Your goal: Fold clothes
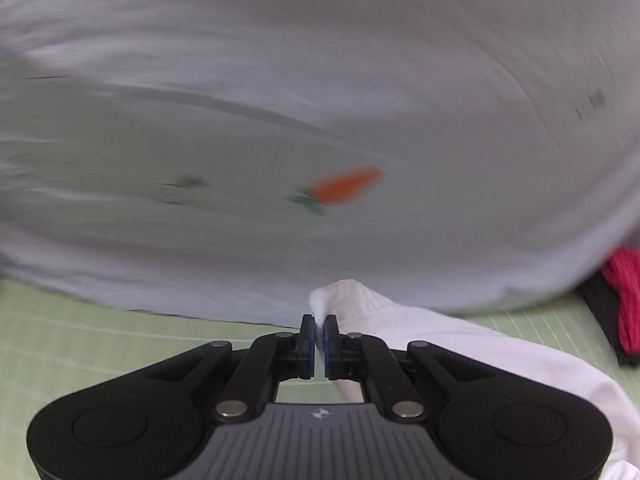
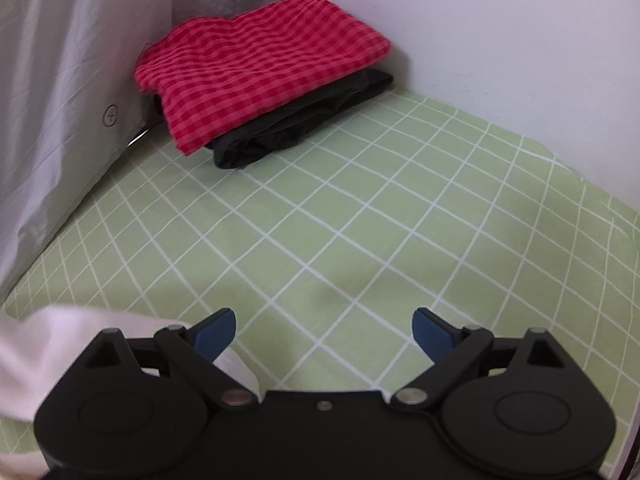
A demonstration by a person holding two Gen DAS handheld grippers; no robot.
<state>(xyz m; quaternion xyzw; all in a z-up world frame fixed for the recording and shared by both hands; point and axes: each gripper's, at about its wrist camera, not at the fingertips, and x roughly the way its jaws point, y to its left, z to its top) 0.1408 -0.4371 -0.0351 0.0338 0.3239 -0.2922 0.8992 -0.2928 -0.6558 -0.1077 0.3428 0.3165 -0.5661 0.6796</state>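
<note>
My left gripper (image 1: 319, 326) is shut on a bunched edge of a white garment (image 1: 440, 344), which trails off to the right over the green checked sheet (image 1: 80, 352). A corner of the same white garment (image 2: 60, 352) shows at the lower left of the right wrist view, beside the left finger. My right gripper (image 2: 324, 332) stands open just above the sheet (image 2: 360, 220), with nothing between its blue pads.
A blurred pale fabric with an orange carrot print (image 1: 348, 188) fills the left wrist view. A folded red checked cloth (image 2: 260, 68) lies on a folded black one (image 2: 300, 128) by the white wall (image 2: 500, 40). Grey buttoned fabric (image 2: 60, 100) hangs at the left.
</note>
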